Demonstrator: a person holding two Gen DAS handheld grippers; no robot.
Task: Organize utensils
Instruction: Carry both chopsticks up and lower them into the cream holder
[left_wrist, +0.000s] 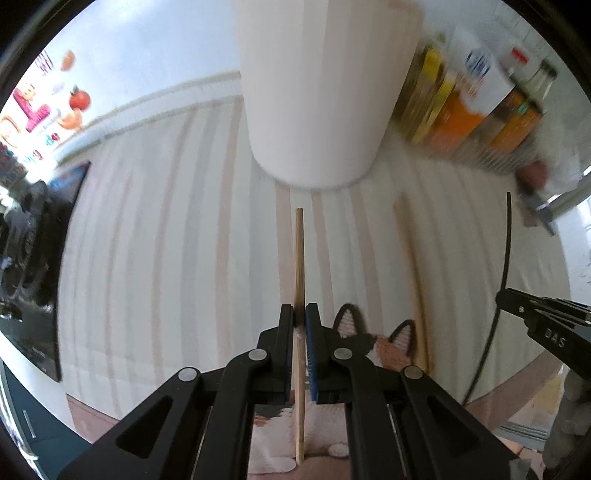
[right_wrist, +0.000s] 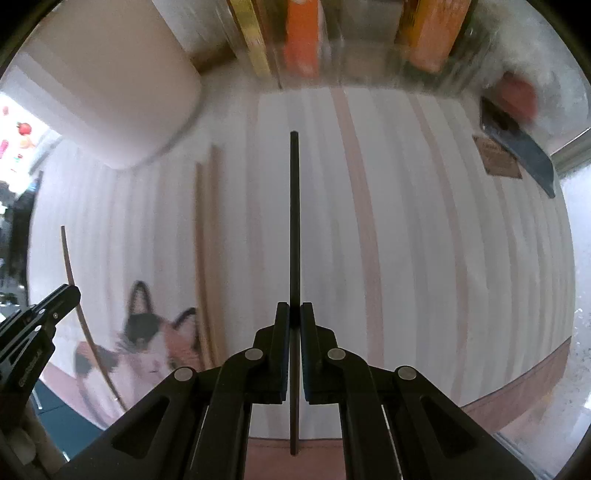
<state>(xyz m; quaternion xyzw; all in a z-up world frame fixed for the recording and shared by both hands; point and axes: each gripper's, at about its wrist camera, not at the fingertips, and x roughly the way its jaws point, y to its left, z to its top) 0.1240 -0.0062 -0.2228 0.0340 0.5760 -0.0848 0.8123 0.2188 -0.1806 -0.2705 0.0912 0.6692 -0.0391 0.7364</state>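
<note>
My left gripper (left_wrist: 300, 317) is shut on a light wooden chopstick (left_wrist: 300, 258), which points forward toward a tall white cylindrical holder (left_wrist: 314, 92) standing just ahead. My right gripper (right_wrist: 294, 314) is shut on a dark chopstick (right_wrist: 294, 221), held above the striped cloth. The dark chopstick also shows in the left wrist view (left_wrist: 504, 266) at the right, with the right gripper's body. The holder appears at the upper left of the right wrist view (right_wrist: 110, 85). Another wooden chopstick (right_wrist: 208, 240) lies on the cloth. The left gripper's chopstick (right_wrist: 86, 317) shows at left.
A striped cloth (left_wrist: 166, 240) with a cat picture (right_wrist: 147, 343) covers the table. Boxes and bottles (left_wrist: 469, 107) stand in a row at the back. A dark-bladed tool with a red handle (right_wrist: 517, 129) lies at the far right. The table's edge (right_wrist: 517, 391) runs along the lower right.
</note>
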